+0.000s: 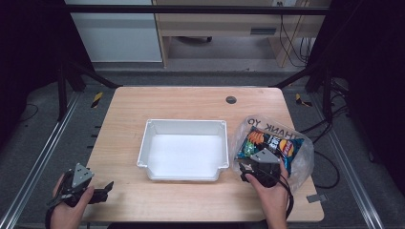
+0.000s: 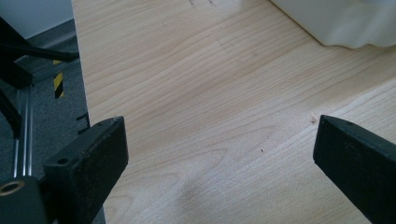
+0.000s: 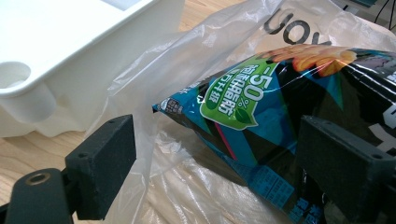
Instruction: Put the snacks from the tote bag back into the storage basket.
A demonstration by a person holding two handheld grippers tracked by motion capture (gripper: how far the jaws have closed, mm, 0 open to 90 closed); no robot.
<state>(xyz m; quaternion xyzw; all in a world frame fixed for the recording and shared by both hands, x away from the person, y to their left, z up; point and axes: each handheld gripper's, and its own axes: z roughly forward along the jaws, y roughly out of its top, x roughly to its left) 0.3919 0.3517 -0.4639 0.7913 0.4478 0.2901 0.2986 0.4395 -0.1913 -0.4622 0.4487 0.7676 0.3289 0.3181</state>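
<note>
Your left gripper is black with a grey three-cornered plate on top, dotted with small dark marks. Your right gripper matches it, with a black cable looping down past your wrist. Seen close, each one's jaws are blocky matte-black pads with a small round hole near the edge. Your forearms are bare, no sleeves visible.

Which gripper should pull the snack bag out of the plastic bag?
Right. The right gripper is open at the snack bag inside the plastic bag; the left gripper hangs past the white tray.
</note>
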